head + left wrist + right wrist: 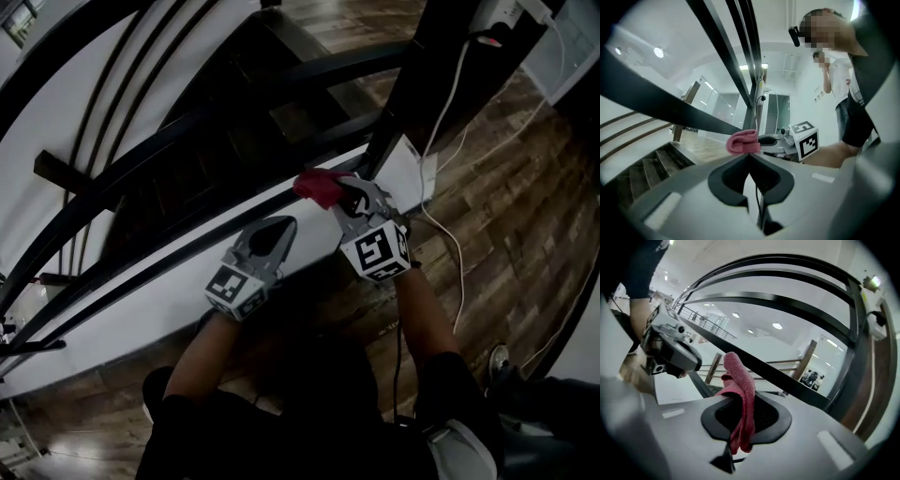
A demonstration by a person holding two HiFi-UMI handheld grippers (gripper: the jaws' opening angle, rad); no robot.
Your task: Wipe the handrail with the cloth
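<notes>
The left tongs (278,225) are pressed together and empty, just left of the right tongs (349,199). The right tongs pinch a folded red cloth (316,186). The cloth sits at the black handrail (797,383), near its dark post (412,94). Wooden floor (506,187) lies beyond.

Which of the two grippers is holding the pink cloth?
The right gripper: its jaws are shut on the cloth. The left gripper is shut too, but has nothing between its jaws.
</notes>
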